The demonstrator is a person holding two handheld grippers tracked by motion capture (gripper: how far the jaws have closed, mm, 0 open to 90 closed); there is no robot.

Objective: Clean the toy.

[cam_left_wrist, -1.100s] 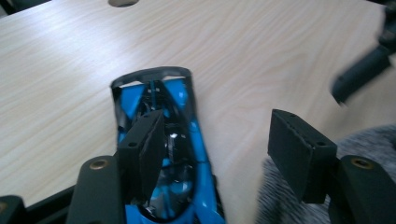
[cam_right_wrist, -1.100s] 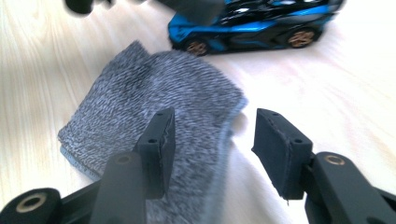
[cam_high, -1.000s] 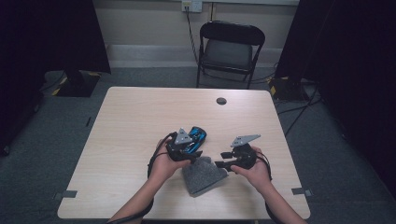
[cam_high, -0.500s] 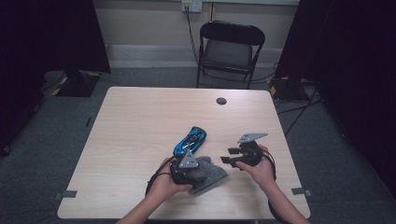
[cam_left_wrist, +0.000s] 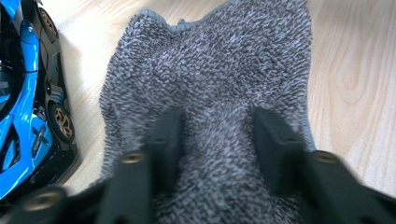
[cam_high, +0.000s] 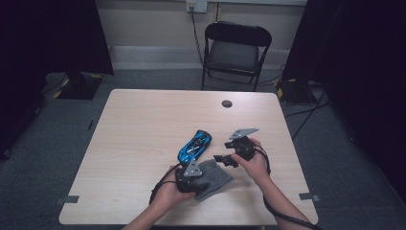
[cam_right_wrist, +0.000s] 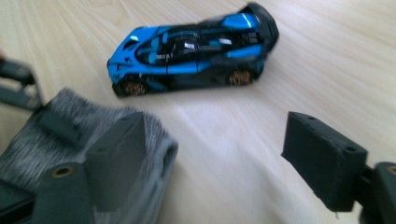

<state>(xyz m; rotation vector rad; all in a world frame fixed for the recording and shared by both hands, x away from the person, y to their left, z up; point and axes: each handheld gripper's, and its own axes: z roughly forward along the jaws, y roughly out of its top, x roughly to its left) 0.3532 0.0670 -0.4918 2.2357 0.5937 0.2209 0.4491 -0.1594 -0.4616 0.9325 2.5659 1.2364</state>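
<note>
The grey cloth (cam_high: pixel 213 176) lies on the table (cam_high: pixel 139 134) just beside the blue toy car (cam_high: pixel 195 145), on the person's side of it. The left gripper (cam_left_wrist: pixel 217 135) has just been closing and its jaws pinch a fold of the cloth. The right gripper (cam_right_wrist: pixel 219 158), just beside the cloth, has been opening; its jaws stand apart, empty.

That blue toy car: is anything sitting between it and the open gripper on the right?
Nothing visible does. Bare table lies between the right gripper and the blue car. The grey cloth sits off to one side, behind one jaw.
</note>
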